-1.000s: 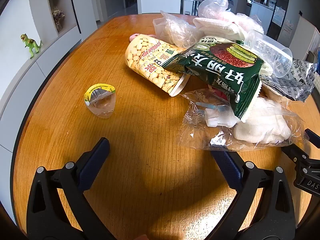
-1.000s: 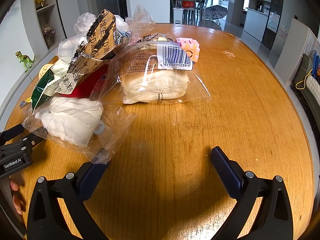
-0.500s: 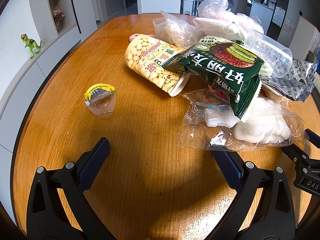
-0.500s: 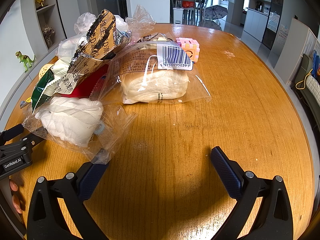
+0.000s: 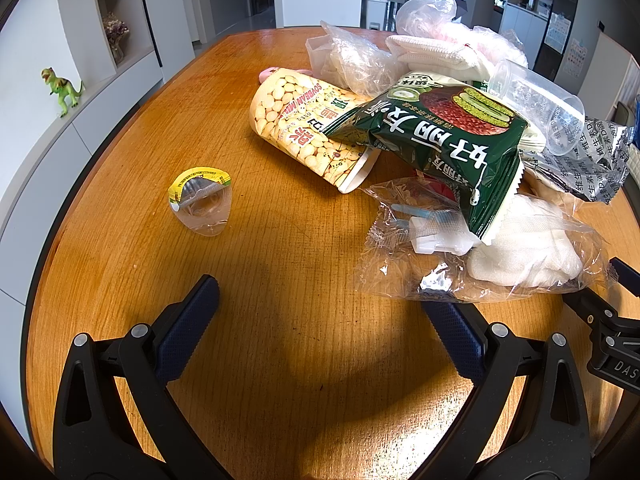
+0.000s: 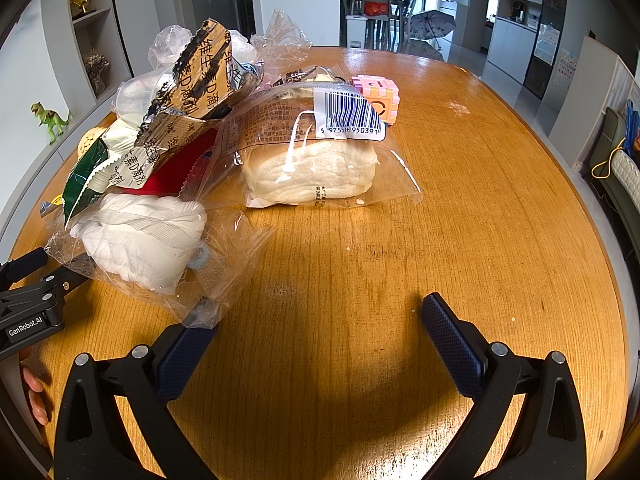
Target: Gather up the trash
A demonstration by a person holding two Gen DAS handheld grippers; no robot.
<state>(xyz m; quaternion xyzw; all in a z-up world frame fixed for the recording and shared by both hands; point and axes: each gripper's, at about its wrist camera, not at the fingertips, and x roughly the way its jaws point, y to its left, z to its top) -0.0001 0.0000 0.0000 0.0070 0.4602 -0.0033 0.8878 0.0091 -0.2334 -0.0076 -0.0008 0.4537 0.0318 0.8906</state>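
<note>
Left gripper [image 5: 320,312] jaws wide, holding nothing, over bare table [image 5: 280,360]. Right gripper [image 6: 316,320] jaws wide; its left finger touches the clear bag [image 6: 160,236]. Trash pile [image 5: 440,140] lies far right. Jelly cup [image 5: 202,200] sits apart, near the left table edge.
</note>
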